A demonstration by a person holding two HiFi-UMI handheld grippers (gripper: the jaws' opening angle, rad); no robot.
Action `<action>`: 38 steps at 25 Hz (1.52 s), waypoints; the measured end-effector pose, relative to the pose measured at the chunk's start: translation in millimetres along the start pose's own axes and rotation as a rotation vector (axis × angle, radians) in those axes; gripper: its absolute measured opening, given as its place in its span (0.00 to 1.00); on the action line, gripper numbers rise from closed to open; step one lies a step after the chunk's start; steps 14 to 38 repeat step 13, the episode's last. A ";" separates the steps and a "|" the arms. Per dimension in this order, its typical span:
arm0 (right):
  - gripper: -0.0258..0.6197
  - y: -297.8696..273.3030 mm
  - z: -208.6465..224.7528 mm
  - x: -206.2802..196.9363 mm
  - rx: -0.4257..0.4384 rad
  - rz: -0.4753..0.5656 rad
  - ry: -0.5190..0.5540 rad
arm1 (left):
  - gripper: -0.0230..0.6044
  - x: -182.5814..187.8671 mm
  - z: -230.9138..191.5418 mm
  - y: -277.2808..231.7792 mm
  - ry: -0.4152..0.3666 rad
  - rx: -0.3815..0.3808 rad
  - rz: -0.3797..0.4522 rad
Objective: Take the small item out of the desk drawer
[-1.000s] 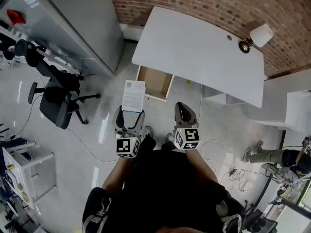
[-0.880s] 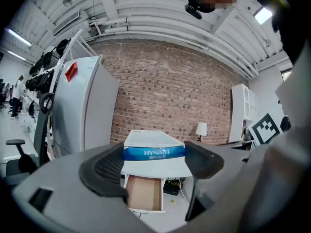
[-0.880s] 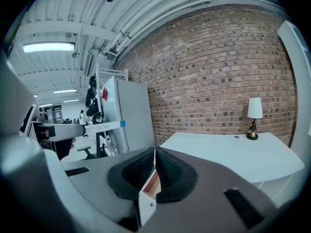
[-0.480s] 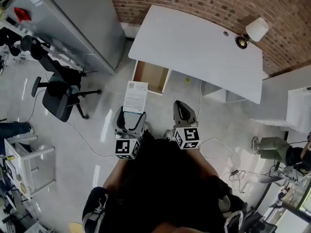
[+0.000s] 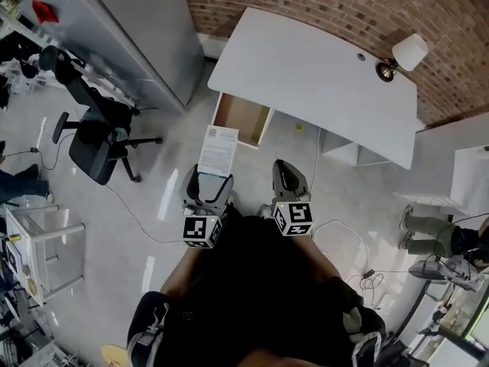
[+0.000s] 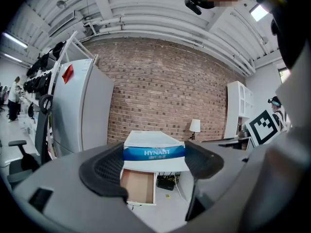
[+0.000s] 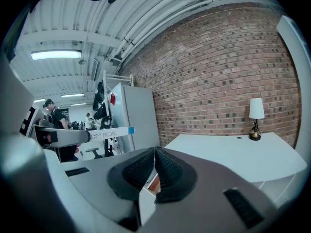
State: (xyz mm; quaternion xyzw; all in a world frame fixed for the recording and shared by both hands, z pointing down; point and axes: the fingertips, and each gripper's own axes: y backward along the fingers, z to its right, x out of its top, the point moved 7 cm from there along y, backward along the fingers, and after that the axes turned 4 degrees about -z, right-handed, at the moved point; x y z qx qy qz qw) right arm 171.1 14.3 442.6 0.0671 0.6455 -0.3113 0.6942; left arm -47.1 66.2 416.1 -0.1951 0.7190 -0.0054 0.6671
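Looking down in the head view, the left gripper (image 5: 208,180) pinches a white-and-blue box (image 5: 218,150), held in front of the white desk (image 5: 306,75) and just short of the open drawer (image 5: 243,118) jutting from under the desk's front edge. The right gripper (image 5: 289,176) sits beside it, also in front of the desk. The left gripper view shows both pads pressing the box's sides, with the drawer below the desk top beyond. The right gripper view shows its jaws pressed together on nothing, and a lamp (image 7: 255,111) standing at the desk's far edge.
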 end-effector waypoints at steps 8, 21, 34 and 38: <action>0.09 -8.1 -3.8 3.5 -0.003 0.007 0.006 | 0.67 0.8 -6.9 -4.5 0.003 -0.008 0.003; 0.09 -11.5 -8.7 3.4 -0.009 0.004 0.008 | 0.67 1.2 -11.4 -6.3 -0.002 -0.021 0.002; 0.09 -11.5 -8.7 3.4 -0.009 0.004 0.008 | 0.67 1.2 -11.4 -6.3 -0.002 -0.021 0.002; 0.09 -11.5 -8.7 3.4 -0.009 0.004 0.008 | 0.67 1.2 -11.4 -6.3 -0.002 -0.021 0.002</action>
